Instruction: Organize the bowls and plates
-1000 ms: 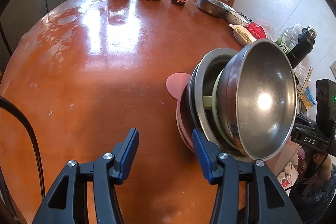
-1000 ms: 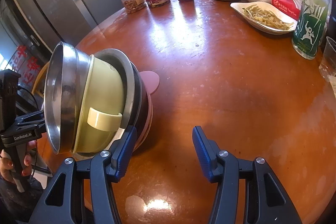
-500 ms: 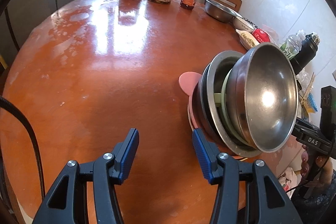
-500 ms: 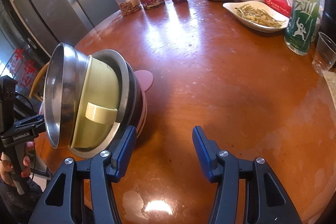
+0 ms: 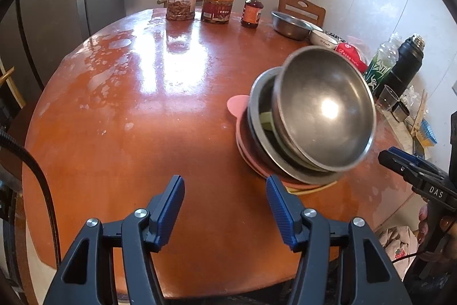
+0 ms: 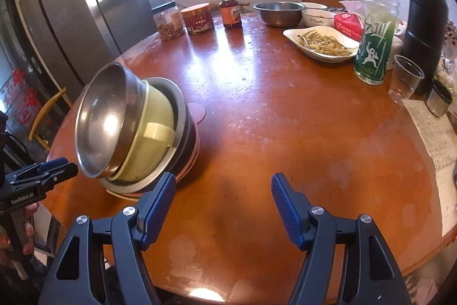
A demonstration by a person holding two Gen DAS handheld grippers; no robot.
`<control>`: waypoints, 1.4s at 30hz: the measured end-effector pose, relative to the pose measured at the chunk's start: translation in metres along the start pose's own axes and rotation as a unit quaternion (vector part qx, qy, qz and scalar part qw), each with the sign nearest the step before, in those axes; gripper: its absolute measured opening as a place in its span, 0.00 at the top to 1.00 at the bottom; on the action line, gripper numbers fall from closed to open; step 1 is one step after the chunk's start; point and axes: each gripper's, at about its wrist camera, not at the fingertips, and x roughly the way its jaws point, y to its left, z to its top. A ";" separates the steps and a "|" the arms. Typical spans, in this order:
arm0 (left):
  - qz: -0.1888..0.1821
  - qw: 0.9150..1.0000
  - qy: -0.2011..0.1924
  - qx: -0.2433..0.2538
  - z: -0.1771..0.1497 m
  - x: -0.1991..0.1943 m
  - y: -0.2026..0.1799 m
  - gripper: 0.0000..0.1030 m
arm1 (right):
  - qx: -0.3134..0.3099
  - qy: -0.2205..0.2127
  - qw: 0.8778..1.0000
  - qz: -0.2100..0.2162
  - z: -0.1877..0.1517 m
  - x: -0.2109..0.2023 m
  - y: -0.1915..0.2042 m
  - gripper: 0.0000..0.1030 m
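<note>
Both the left gripper [image 5: 224, 207] and right gripper [image 6: 222, 206], jaws opening and empty, have released the stack [image 5: 308, 116] at two o'clock, now standing free.

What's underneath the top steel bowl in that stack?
Under the steel bowl sits a pale green bowl, then a steel dish, a dark bowl, and a pink plate. Their insides are covered.

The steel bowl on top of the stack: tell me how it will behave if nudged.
The top steel bowl sits tilted in the green cup, so it would probably rock or slide off. Its polished curved wall looks slippery, and it likely rolls if tipped.
</note>
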 end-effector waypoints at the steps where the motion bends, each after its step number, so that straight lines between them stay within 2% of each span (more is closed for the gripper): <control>1: 0.000 1.000 -0.001 -0.002 -0.003 -0.002 -0.002 0.41 | 0.002 -0.003 1.000 0.000 -0.004 -0.003 0.001 0.26; 9: 0.003 1.000 -0.007 0.003 -0.034 -0.014 -0.022 0.39 | -0.005 -0.015 1.000 0.013 -0.035 -0.025 0.018 0.25; 15: 0.008 1.000 -0.017 0.000 -0.049 -0.020 -0.035 0.34 | -0.011 -0.042 0.999 -0.007 -0.057 -0.039 0.026 0.23; 19: 0.012 1.000 -0.023 0.002 -0.057 -0.023 -0.043 0.25 | -0.011 -0.054 0.998 -0.021 -0.066 -0.044 0.029 0.22; 33: 0.033 0.999 -0.018 0.005 -0.063 -0.021 -0.053 0.24 | -0.006 -0.054 0.998 -0.021 -0.078 -0.041 0.027 0.21; 42: 0.033 0.999 -0.006 0.005 -0.064 -0.012 -0.056 0.24 | 0.009 -0.043 0.999 -0.018 -0.080 -0.036 0.020 0.21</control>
